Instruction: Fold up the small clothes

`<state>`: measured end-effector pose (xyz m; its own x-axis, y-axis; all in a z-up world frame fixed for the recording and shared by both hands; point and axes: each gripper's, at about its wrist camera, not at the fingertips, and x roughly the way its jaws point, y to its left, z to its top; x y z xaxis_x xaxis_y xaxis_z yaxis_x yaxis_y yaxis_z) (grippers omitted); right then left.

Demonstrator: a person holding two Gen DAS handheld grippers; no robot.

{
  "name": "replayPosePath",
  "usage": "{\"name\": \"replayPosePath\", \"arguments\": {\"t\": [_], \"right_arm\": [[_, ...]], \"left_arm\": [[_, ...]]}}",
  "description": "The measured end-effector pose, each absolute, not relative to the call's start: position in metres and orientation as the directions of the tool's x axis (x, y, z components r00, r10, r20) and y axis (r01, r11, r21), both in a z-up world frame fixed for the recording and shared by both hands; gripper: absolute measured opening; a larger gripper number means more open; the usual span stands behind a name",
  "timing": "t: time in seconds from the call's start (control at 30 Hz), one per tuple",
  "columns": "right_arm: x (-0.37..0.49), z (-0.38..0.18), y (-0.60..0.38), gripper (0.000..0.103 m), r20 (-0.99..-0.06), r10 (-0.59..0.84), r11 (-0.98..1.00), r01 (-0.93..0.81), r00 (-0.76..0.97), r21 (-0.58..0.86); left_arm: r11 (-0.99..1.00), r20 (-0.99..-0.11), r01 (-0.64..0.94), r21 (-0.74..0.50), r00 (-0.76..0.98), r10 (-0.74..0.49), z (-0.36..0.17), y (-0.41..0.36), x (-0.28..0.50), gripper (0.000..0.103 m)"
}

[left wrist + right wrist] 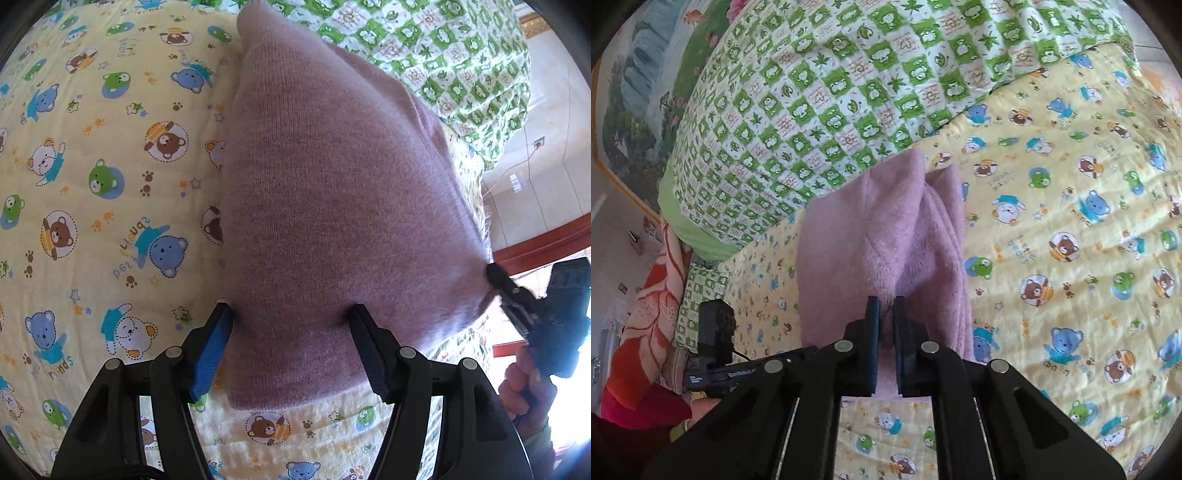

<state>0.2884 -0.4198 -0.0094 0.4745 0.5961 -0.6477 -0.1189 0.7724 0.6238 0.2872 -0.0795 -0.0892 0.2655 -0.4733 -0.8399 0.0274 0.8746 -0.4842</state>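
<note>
The pink knit garment (332, 206) is already folded into a compact panel, several layers thick by the look of the stacked edges in the right wrist view, so the fold seems well along; what appears left is one more closing fold or simply laying it flat and smoothing it on the bed. It hangs partly lifted over the yellow teddy-bear sheet (103, 192), its far end reaching toward the green checked quilt (820, 92) that lies bunched beyond it.

The right gripper (886, 314) has its fingers pinched together on a corner of the garment, fabric bunched between the blue pads (873, 332). From the left wrist view that same gripper (496, 278) bites the garment's right-hand corner.

The left gripper (291, 314) is spread wide, fingers well apart, straddling the garment's near edge. The cloth lies between and against them, but they are not clamped on it. A squeeze there would likely be next.
</note>
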Motion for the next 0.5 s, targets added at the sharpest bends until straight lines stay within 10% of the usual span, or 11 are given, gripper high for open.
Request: {"name": "replayPosePath", "arguments": {"t": [0.5], "right_arm": [[0.295,-0.084,-0.413,0.007,-0.778,0.451,0.865,-0.001,0.437,0.501]], "left_arm": [[0.878,-0.838,-0.002,-0.48,0.296,-0.458,-0.086,-0.084,0.302,0.067]]}}
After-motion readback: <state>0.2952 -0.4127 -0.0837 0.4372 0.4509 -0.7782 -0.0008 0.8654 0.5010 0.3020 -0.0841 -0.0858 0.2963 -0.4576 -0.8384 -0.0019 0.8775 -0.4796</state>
